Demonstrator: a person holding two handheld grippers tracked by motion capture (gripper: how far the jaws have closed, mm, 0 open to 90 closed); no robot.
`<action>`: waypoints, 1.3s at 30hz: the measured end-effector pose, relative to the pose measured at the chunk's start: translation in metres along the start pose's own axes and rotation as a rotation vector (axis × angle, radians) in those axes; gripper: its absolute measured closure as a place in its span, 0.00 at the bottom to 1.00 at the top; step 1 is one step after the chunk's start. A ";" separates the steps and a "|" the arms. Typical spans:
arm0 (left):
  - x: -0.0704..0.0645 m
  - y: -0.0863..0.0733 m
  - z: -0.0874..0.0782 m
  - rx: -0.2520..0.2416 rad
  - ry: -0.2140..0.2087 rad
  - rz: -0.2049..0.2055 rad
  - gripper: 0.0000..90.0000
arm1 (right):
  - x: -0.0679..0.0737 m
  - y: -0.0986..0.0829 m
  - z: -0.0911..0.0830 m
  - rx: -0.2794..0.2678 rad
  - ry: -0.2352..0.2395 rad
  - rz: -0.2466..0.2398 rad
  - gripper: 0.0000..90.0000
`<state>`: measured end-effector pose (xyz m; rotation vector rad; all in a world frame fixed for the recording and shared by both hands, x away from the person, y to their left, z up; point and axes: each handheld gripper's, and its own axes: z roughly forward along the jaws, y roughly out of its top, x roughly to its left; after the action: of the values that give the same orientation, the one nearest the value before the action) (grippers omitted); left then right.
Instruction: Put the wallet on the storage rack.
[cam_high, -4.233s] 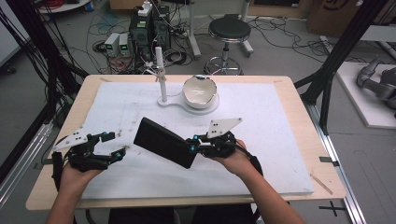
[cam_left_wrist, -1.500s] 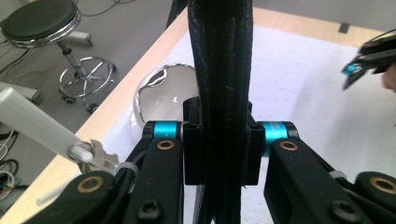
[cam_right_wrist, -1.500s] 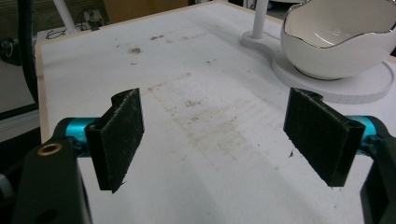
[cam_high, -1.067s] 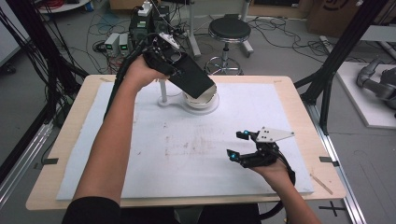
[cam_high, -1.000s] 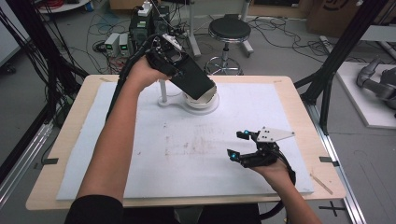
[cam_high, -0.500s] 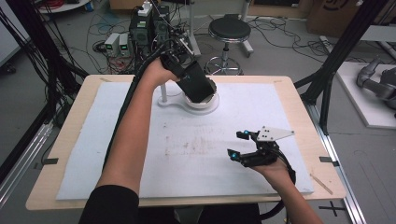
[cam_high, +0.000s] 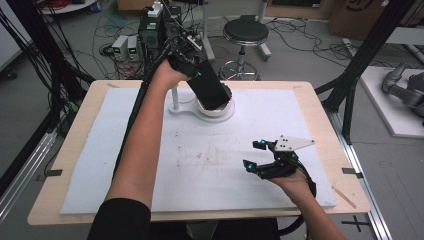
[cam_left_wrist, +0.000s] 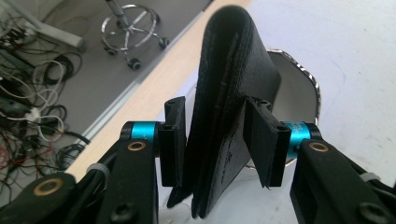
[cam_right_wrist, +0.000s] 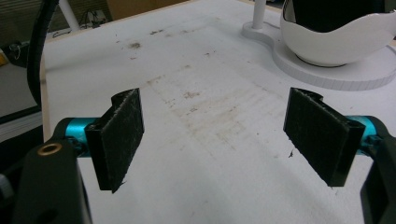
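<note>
High view: left gripper (cam_high: 192, 62) near far edge of worktop (cam_high: 75, 150), black wallet (cam_high: 212, 90) tilted into white bowl (cam_high: 220, 107). Left gripper view: jaws clamped on wallet; risk of tipping bowl. Right gripper view: right gripper (cam_right_wrist: 212, 135) idle, jaws apart.
</note>
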<state>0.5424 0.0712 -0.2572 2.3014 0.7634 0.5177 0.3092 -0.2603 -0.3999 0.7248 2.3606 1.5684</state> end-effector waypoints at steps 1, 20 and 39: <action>0.000 0.000 0.000 -0.022 0.009 0.001 0.65 | 0.000 0.000 0.000 -0.001 -0.004 -0.003 0.23; -0.002 -0.010 -0.011 -0.129 0.087 -0.032 0.57 | 0.000 0.000 0.004 0.003 0.008 0.006 0.23; -0.030 -0.039 -0.084 -0.322 -0.131 -0.008 0.41 | -0.006 0.000 -0.004 -0.017 -0.026 0.023 0.23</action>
<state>0.4596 0.1142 -0.2298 2.0100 0.5790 0.4455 0.3131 -0.2666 -0.3992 0.7664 2.3256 1.5765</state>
